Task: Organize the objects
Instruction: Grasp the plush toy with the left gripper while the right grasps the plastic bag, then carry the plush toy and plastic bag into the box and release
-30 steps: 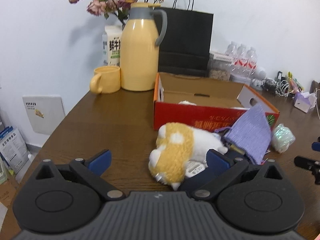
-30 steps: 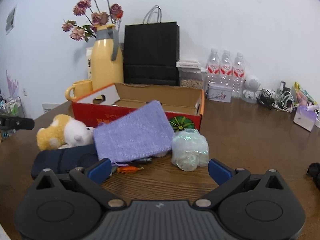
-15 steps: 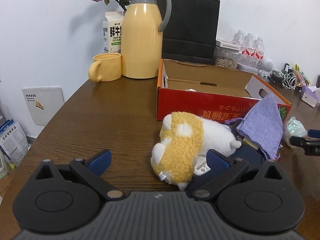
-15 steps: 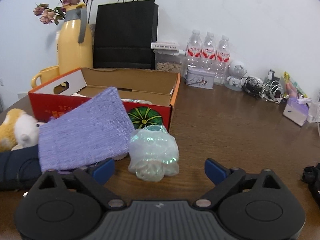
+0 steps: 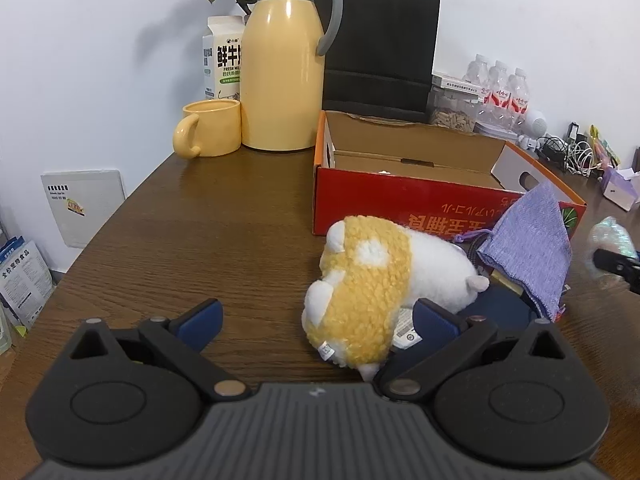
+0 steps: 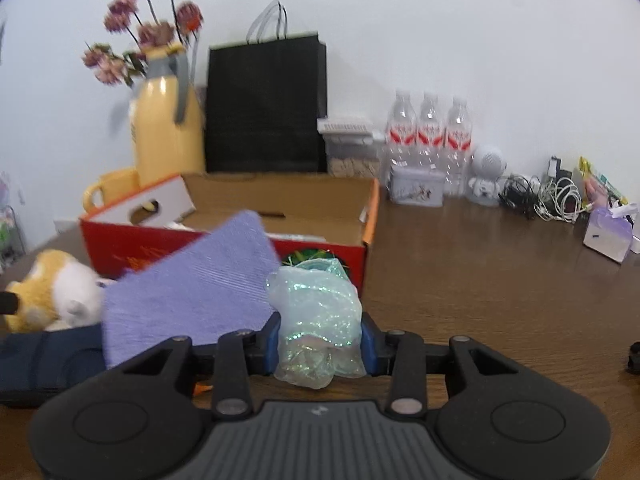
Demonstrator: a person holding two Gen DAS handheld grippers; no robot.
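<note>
My right gripper clenches the shiny bag; left gripper gapes, plush toy at one o'clock

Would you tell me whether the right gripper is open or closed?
Shut: the right gripper has its blue pads pressing both sides of the iridescent plastic bundle.

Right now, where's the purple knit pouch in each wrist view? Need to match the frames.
Left wrist: purple knit pouch sits right of centre, leaning on the red cardboard box, beside the plush toy.
Right wrist: the pouch sits left of centre, just left of the right gripper, which is shut on the iridescent bag.
Shared landmark: the box.
</note>
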